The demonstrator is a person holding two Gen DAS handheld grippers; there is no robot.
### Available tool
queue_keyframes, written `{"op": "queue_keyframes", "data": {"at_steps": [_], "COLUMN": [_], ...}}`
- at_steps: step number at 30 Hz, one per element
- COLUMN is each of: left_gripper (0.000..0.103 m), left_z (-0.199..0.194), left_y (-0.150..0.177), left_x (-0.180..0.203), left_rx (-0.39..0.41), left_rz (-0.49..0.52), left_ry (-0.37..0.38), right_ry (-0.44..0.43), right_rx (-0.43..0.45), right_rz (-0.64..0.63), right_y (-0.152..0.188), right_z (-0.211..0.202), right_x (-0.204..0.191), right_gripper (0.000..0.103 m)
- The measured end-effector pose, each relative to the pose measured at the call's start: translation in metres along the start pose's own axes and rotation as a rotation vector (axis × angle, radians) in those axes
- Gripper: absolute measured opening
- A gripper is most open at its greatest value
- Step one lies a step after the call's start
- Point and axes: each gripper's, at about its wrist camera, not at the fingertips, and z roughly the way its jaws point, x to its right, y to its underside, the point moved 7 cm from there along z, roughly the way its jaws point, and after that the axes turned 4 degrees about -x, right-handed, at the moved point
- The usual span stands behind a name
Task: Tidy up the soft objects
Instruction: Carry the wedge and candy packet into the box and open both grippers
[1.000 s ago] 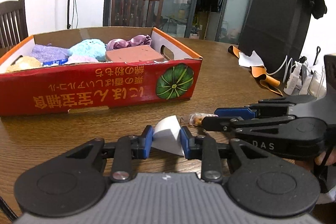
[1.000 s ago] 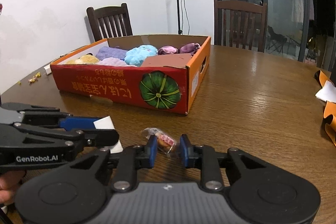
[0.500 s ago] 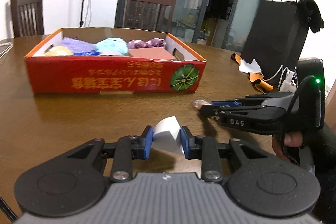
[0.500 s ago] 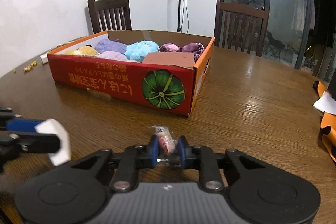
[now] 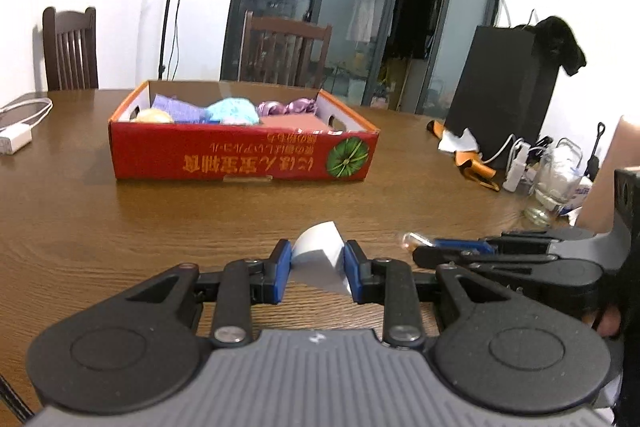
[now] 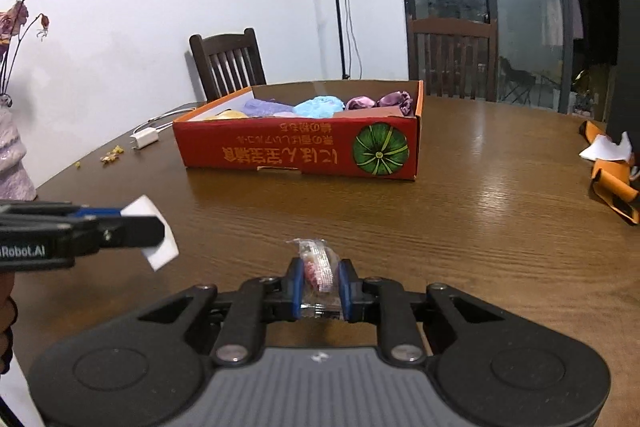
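The left hand-held gripper (image 5: pixel 318 265) was clamped on a white wedge-shaped sponge (image 5: pixel 320 255), its blue pads pressing both flanks; the wedge stood above the tabletop (image 5: pixel 160 227) with its narrow rounded end pointing forward toward the red cardboard box (image 5: pixel 244 157). The right hand-held gripper (image 6: pixel 320 285) had just been closing its jaws and gripped a small clear-wrapped packet (image 6: pixel 316 267), whose long axis ran along the fingers, away from the camera; its contents looked pinkish, though blur made that uncertain. The box sat well ahead of both, holding purple, blue and yellow soft items (image 6: pixel 320 105).
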Motion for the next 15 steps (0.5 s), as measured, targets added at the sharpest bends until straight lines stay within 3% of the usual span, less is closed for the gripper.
{"op": "queue_keyframes", "data": {"at_steps": [7,15], "left_gripper": [0.029,0.030], "left_z": [-0.011,0.013], "left_y": [-0.009,-0.074], "left_x": [-0.009,-0.026], "left_rx": [0.045,0.124], "left_rz": [0.008,0.053], "left_ry": [0.004,-0.021], "right_ry": [-0.002,0.021], "right_rx": [0.047,0.115], "right_rz": [-0.014,-0.046], "right_y": [-0.010,-0.068], "right_z": [-0.013,-0.001], "right_x": [-0.022,-0.018], "right_gripper": [0.018,0.018]}}
